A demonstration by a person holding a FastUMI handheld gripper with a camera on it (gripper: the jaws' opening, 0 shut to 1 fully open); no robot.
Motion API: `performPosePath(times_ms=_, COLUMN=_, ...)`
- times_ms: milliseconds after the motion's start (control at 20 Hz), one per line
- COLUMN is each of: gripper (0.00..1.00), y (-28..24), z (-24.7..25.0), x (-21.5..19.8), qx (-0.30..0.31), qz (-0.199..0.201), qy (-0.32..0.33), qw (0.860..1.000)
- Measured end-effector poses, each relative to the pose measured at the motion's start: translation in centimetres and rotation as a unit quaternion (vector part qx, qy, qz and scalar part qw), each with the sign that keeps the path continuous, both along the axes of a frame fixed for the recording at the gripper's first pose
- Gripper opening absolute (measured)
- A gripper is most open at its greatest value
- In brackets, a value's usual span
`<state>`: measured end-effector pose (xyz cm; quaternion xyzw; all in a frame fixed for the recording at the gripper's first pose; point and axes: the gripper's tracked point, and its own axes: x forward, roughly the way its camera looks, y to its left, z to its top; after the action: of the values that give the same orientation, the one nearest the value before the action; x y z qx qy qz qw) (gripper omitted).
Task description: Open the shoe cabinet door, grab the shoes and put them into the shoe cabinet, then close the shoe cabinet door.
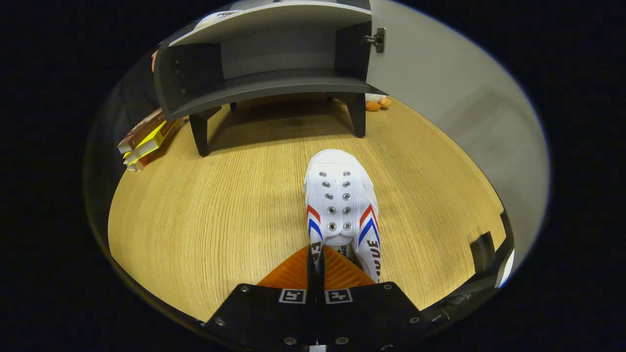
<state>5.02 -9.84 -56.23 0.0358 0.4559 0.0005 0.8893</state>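
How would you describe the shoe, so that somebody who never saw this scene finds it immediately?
Start at the grey shoe cabinet, standing open on a wooden floor. In front of it lies one white shoe, its heel edge pinched by the gripper. Red and blue chevrons and metal eyelets distinguish it from the books beside the cabinet.

Rides gripper (316, 264), facing open cabinet (274, 63)
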Motion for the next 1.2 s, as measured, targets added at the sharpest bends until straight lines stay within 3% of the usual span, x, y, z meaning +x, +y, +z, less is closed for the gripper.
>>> performPosePath(times_ms=300, gripper=0.00, y=0.6, z=2.6, x=0.8, qx=0.039, qz=-0.011, qy=-0.034, qw=0.999)
performPosePath(times_ms=600, gripper=0.00, y=0.0, z=6.7, x=0.0, qx=0.026, qz=-0.015, qy=-0.070, qw=0.997)
performPosePath(times_ms=1200, gripper=0.00, y=0.7, z=20.3, x=-0.1, qx=0.011, qz=-0.009, qy=-0.151, qw=0.988)
